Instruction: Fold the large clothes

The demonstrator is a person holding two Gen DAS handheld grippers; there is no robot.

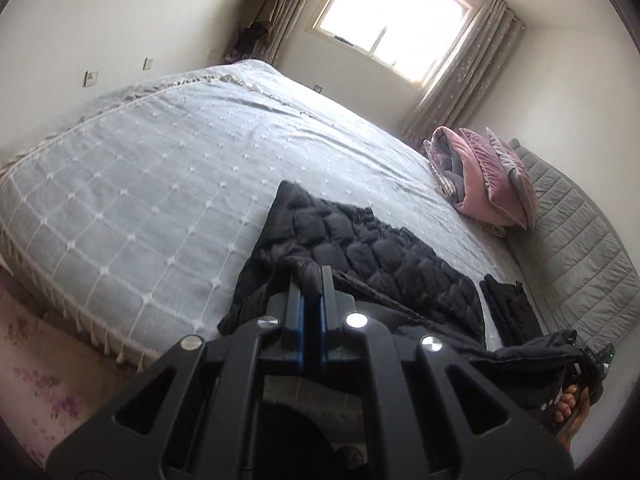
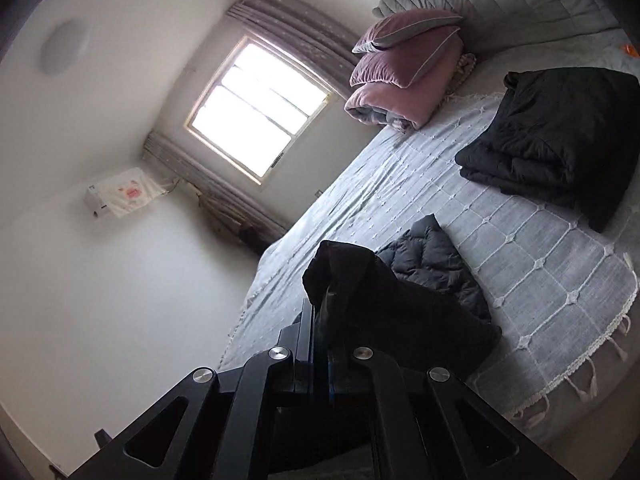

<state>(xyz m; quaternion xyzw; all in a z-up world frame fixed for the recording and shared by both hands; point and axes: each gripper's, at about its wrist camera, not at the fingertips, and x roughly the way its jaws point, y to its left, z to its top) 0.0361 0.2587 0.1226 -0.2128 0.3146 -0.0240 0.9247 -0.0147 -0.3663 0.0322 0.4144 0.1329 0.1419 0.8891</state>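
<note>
A black quilted puffer jacket (image 1: pixel 384 256) lies spread on the grey bed cover (image 1: pixel 160 168). My left gripper (image 1: pixel 312 276) is shut on a fold of the jacket's near edge. My right gripper shows at the lower right of the left wrist view (image 1: pixel 588 364), shut on the jacket's other end, with a hand below it. In the right wrist view my right gripper (image 2: pixel 326 300) is shut on a lifted bunch of the jacket (image 2: pixel 432 264), which hangs over the fingers.
A folded black garment (image 2: pixel 560 136) lies on the bed (image 2: pixel 540 280) further up; it also shows in the left wrist view (image 1: pixel 508 304). Pink pillows and a folded quilt (image 1: pixel 488 176) are stacked by the grey headboard (image 1: pixel 580 240). A window (image 1: pixel 396 16) with curtains is behind.
</note>
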